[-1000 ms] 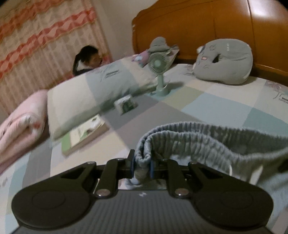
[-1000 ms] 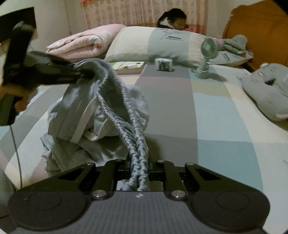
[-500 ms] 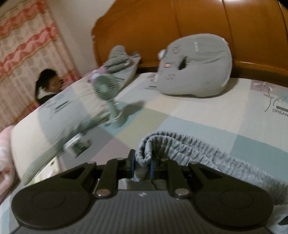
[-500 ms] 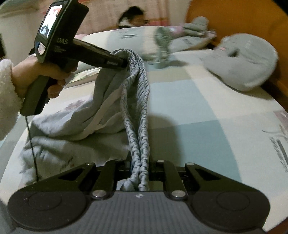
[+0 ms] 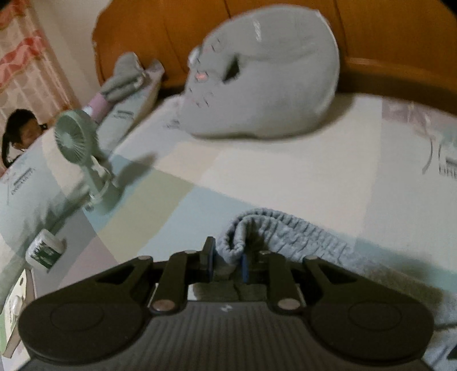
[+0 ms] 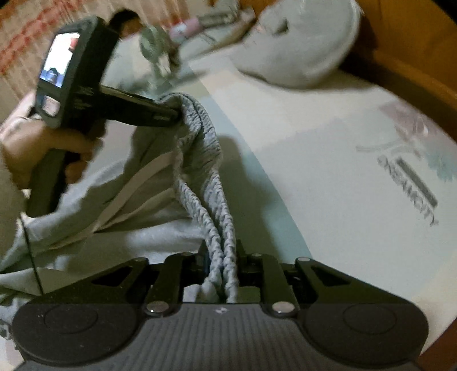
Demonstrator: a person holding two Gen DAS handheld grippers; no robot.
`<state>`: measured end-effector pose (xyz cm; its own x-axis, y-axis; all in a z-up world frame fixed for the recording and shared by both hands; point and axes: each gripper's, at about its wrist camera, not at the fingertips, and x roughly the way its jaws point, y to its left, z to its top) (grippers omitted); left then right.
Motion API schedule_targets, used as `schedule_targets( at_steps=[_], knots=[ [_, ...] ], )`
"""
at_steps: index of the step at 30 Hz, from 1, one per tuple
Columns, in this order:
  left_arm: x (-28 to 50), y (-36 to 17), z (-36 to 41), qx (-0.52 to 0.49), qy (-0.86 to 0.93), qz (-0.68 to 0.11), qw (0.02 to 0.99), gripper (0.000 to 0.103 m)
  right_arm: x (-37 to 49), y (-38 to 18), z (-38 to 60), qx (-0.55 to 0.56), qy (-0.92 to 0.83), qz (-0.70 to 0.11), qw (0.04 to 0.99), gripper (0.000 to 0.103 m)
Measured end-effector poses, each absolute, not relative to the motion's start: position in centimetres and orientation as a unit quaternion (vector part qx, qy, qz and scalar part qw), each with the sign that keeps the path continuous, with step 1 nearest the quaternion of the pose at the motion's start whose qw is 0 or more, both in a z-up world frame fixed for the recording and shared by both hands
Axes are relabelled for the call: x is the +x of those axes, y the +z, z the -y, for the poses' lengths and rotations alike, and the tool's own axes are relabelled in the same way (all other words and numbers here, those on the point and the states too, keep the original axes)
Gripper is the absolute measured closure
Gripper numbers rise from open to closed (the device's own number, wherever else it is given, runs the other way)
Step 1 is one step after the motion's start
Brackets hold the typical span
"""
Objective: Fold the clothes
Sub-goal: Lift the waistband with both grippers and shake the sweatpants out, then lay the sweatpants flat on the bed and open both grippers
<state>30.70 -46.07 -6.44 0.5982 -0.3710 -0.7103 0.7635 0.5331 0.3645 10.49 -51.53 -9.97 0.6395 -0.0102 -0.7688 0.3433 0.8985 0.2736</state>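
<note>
1. Left wrist view: bedding in pale checks is spreading out ahead of you toward a wooden headboard (image 5: pixel 285 25), with a grey cushion (image 5: pixel 265 80) and a small fan (image 5: pixel 75 139) sitting on the bed (image 5: pixel 285 177). Your left hand-held gripper (image 5: pixel 225 258) is pinching the elastic waistband (image 5: pixel 280 228) of the grey pants.

2. Right wrist view: your right hand-held gripper (image 6: pixel 221 264) is clamping the same waistband (image 6: pixel 208 205), which is stretching taut to the left one (image 6: pixel 168 114); the pants (image 6: pixel 128 205) are draping below onto the bed (image 6: pixel 328 171). You are judging by this a spreading step; next, lowering the garment flat is calling for even tension on both ends.
</note>
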Motion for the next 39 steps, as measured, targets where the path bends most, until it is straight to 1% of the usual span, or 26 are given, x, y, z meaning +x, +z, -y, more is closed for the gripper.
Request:
schedule_targets(
  at_steps=[1,3,4,7,8,10,14,16,18,22,26,30,34,39],
  knots=[
    [30.5,-6.0,45.6,0.341,-0.345,-0.288,0.826,0.08,10.5,-10.1,51.6,0.2,-0.103,-0.413,0.882,0.07],
    [30.0,-5.0,44.6,0.34,-0.347,-0.286,0.826,0.075,9.9,-9.5,51.5,0.196,-0.113,-0.402,0.887,0.064],
    [29.8,-4.6,44.1,0.339,-0.349,-0.284,0.826,0.074,9.7,-9.0,51.5,0.192,-0.118,-0.396,0.89,0.059],
    [28.8,-1.9,41.5,0.329,-0.352,-0.276,0.831,0.073,9.0,-7.0,51.3,0.187,-0.125,-0.376,0.899,0.05],
    [28.3,-1.0,40.5,0.329,-0.352,-0.272,0.833,0.071,8.8,-6.3,51.1,0.187,-0.122,-0.369,0.902,0.048],
    [27.2,0.3,38.0,0.334,-0.351,-0.271,0.832,0.067,8.2,-5.2,49.7,0.184,-0.111,-0.359,0.908,0.039],
    [24.4,2.4,32.1,0.345,-0.346,-0.275,0.828,0.064,7.6,-3.7,46.3,0.176,-0.075,-0.352,0.916,0.032],
    [23.0,3.0,28.7,0.349,-0.337,-0.28,0.828,0.06,7.3,-3.0,44.6,0.172,-0.057,-0.348,0.92,0.028],
    [21.7,3.1,25.0,0.347,-0.325,-0.291,0.83,0.057,7.0,-2.9,42.3,0.17,-0.038,-0.353,0.919,0.027],
    [19.4,2.5,17.7,0.33,-0.292,-0.32,0.839,0.057,7.0,-3.0,37.8,0.169,-0.002,-0.364,0.916,0.026],
    [16.6,0.6,10.9,0.325,-0.266,-0.332,0.845,0.056,7.3,-3.4,33.9,0.168,0.022,-0.371,0.913,0.025],
    [14.6,-1.8,5.2,0.294,-0.245,-0.355,0.853,0.056,7.2,-3.8,30.3,0.175,0.034,-0.381,0.907,0.025],
    [13.2,-4.4,2.0,0.284,-0.23,-0.363,0.857,0.056,7.5,-4.0,27.7,0.171,0.045,-0.397,0.901,0.024],
    [12.9,-6.5,1.1,0.278,-0.22,-0.336,0.873,0.056,7.8,-3.7,25.5,0.159,0.047,-0.405,0.899,0.024]
  ],
)
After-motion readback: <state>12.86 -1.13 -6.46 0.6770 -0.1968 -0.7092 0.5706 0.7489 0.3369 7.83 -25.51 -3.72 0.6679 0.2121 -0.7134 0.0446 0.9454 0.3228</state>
